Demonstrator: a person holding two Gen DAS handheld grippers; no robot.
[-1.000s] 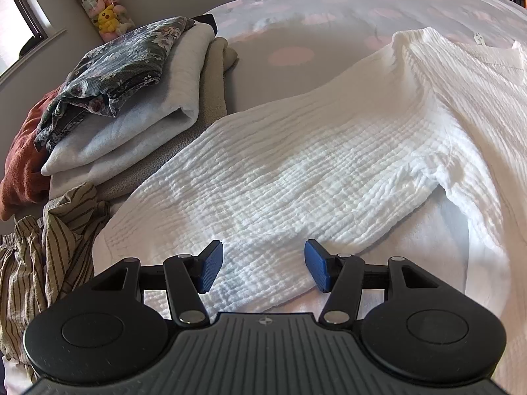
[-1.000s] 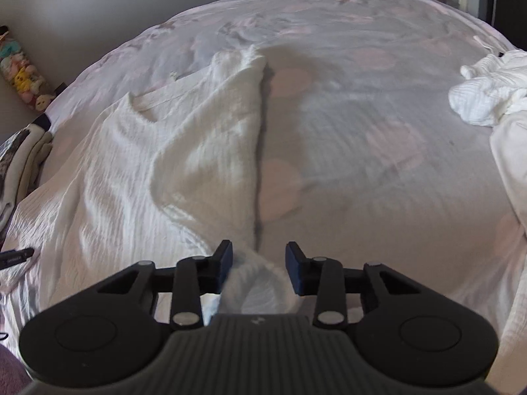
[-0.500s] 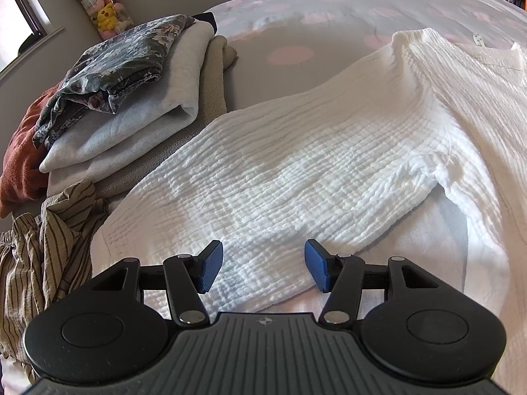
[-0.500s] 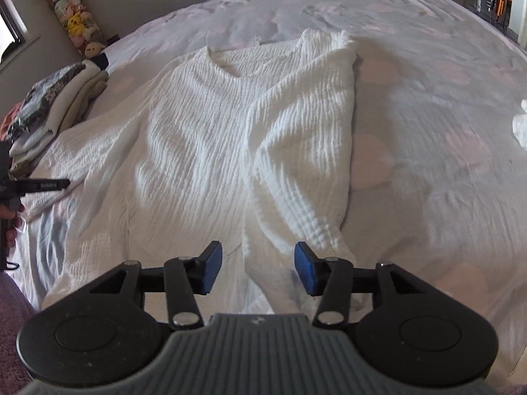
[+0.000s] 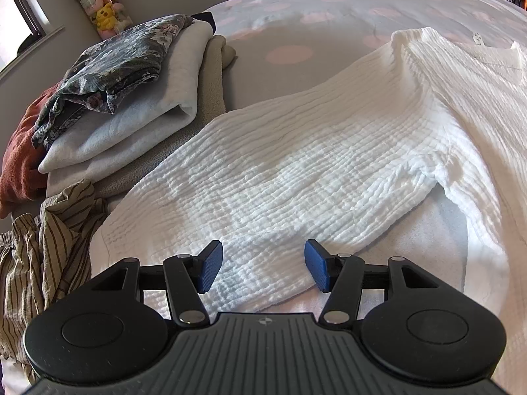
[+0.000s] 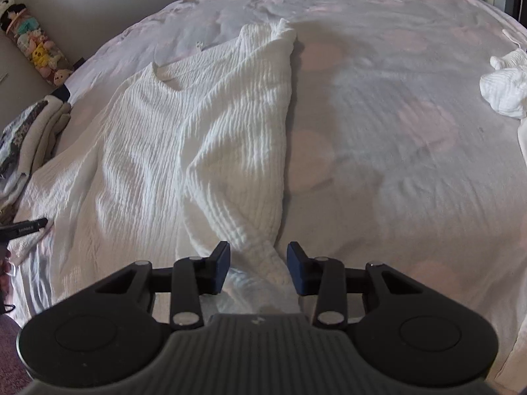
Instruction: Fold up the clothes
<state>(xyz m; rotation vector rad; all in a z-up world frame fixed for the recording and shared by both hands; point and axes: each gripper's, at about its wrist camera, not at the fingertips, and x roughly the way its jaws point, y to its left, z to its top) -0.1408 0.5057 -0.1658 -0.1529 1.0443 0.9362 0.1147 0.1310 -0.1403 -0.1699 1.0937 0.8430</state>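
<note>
1. Spread across the bed point(image 6: 378, 105): a white crinkled top point(image 6: 158, 151), filling the left and centre of the right wrist view, neckline toward the upper left of the frame.
2. One sleeve folded inward over the body, running from the upper centre of the frame down to the lower centre.
3. Right gripper point(image 6: 258, 271) at the lower centre, jaws apart, with the end of the folded sleeve lying between the fingers; whether the pads touch the cloth, hard to tell.
4. Against half a second earlier: right wrist view swung back toward the right, the top now left of centre instead of central, a crumpled white garment point(image 6: 504, 92) back in sight at the right edge, and the gap between the jaws slightly narrower.
5. Left gripper point(image 5: 263, 270) at the lower centre of its view, jaws wide apart, hovering over the other sleeve point(image 5: 280, 181) near its cuff, gripping nothing.
6. Left view almost unchanged from the earlier frames; same sleeve, same spread of the jaws.
7. Upper left of the left view: a stack of folded clothes point(image 5: 131, 98), floral piece on top, grey and beige beneath.
8. Lower left: a striped garment point(image 5: 42, 250) in a heap, beside the sleeve's cuff.
9. Top left corner: a column of plush toys point(image 5: 102, 3) against the wall.
</note>
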